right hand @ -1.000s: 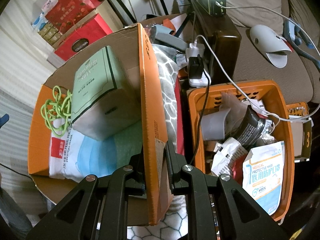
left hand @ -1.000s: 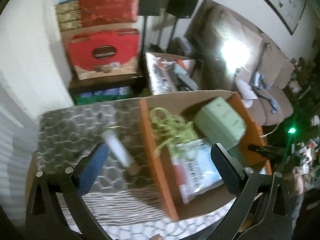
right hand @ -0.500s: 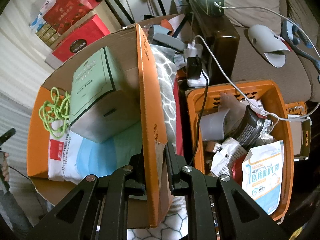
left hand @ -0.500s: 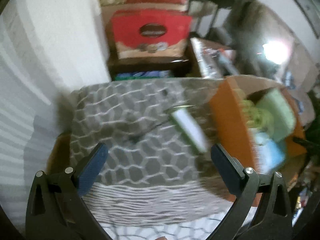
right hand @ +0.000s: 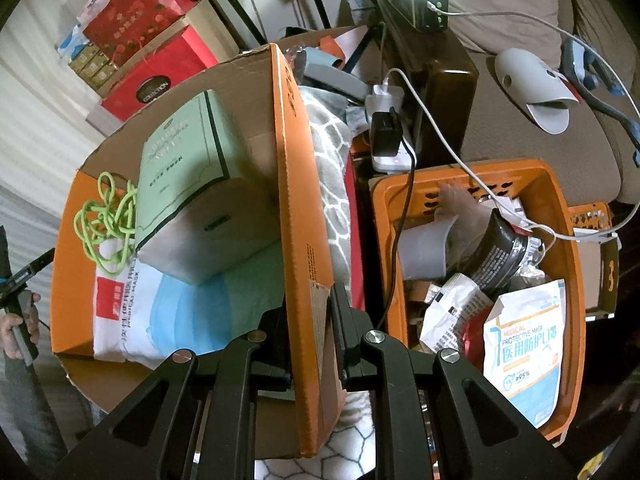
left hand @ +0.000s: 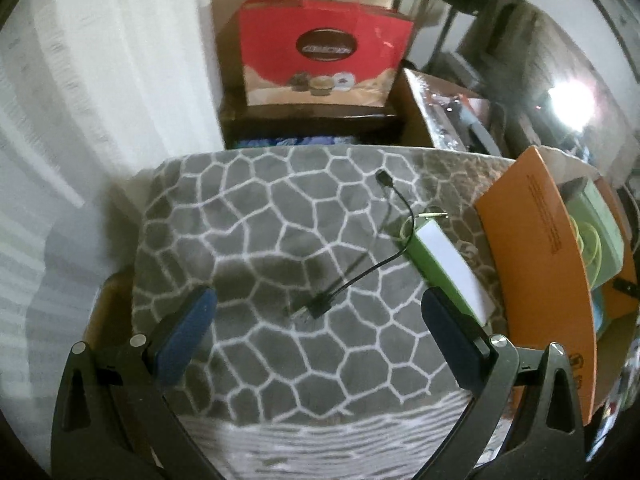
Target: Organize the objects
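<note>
My left gripper (left hand: 318, 312) hangs open over a grey blanket with a white honeycomb pattern (left hand: 256, 264). A short black cable (left hand: 362, 276) lies on the blanket between the blue pads, one plug just ahead of them. A white and green power bank (left hand: 450, 266) lies beside the right pad. My right gripper (right hand: 310, 316) is shut on the orange flap (right hand: 298, 184) of a cardboard box (right hand: 72, 264). Inside the box are a pale green carton (right hand: 192, 176), a coiled lime-green cord (right hand: 108, 220) and a pack of blue masks (right hand: 160, 312).
An orange plastic basket (right hand: 564, 240) full of mask packets and pouches stands right of the box. A power strip with chargers (right hand: 386, 128) and cables lies behind it. Red gift boxes (left hand: 324, 52) are stacked beyond the blanket. A hand (right hand: 18, 328) shows at the left edge.
The left gripper swung left and down, away from the box and over the blanket; the black cable now lies between its pads. The right gripper kept still on the flap.
</note>
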Demonstrator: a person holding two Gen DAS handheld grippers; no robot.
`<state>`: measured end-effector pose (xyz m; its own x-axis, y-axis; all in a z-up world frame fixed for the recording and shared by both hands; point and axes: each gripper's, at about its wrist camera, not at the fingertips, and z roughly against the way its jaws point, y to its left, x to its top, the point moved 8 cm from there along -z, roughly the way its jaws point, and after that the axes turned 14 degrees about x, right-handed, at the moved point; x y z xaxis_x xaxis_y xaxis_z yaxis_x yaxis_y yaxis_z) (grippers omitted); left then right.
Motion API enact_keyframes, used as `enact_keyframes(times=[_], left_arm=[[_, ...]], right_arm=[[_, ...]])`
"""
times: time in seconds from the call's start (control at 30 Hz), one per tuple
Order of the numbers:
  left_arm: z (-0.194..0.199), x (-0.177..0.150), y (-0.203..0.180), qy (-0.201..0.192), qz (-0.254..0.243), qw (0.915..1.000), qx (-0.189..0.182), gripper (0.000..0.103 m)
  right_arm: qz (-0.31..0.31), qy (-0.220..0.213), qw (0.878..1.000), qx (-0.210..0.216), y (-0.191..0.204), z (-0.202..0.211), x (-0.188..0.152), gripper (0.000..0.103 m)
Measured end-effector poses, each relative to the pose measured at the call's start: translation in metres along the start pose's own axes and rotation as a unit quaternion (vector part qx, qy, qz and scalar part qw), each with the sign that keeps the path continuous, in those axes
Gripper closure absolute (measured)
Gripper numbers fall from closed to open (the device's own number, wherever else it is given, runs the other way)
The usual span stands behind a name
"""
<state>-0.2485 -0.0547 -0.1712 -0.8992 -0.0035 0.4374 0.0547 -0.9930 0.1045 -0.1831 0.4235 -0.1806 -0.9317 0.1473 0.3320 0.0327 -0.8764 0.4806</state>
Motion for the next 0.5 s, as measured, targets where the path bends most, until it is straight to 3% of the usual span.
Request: enact_keyframes(times=[0.1,0.33,0.5], left_arm=[[-0.006,0.002,-0.008,-0.014,-0.022,0.9997,-0.004,0.000],[-0.019,0.000,-0.031,-0.040,-0.095,0.9944,0.026,0.001],[-0.032,-0.001,-0.041,-0.038,-0.111,0.9925,0.036,0.013]], right_arm=[[-0.001,0.002,1.000,-0.002,-0.001,-0.001,-0.001,0.089],[-0.002,0.005,1.000,-0.005,-0.001,-0.003,-0.002,0.089],[-0.002,0.007,1.000,-0.007,-0.001,-0.004,-0.002,0.089]])
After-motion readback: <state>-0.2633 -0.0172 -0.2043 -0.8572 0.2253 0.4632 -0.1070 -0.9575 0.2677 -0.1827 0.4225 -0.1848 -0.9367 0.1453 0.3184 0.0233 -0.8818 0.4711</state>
